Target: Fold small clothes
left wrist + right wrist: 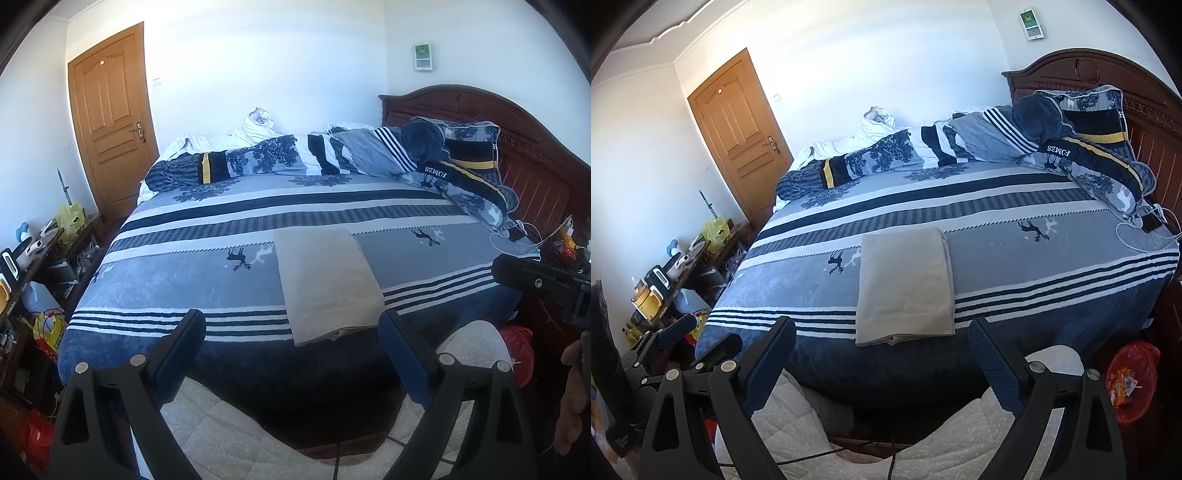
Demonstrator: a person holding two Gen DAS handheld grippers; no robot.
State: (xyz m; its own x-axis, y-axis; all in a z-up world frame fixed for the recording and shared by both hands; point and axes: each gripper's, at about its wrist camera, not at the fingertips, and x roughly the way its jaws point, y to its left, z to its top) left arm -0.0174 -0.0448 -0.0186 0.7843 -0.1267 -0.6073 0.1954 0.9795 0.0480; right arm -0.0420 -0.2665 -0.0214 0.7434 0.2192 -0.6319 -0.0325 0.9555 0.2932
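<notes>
A beige garment (pixel 327 284) lies folded into a flat rectangle on the bed (pixel 177 280), near its front edge; it also shows in the right wrist view (pixel 905 286). My left gripper (pixel 291 325) is open and empty, held back from the bed's front edge, just before the garment. My right gripper (pixel 882 328) is open and empty too, at a similar distance from the garment. The right gripper also shows at the right edge of the left wrist view (pixel 543 282), and the left gripper at the lower left of the right wrist view (pixel 698 347).
A rumpled duvet and pillows (pixel 369 151) lie along the bed's far side by the dark wooden headboard (pixel 517 147). A cluttered side table (pixel 665 280) stands left. A red bin (pixel 1130 380) sits on the floor at right. A white quilted cover (pixel 798 424) lies below the grippers.
</notes>
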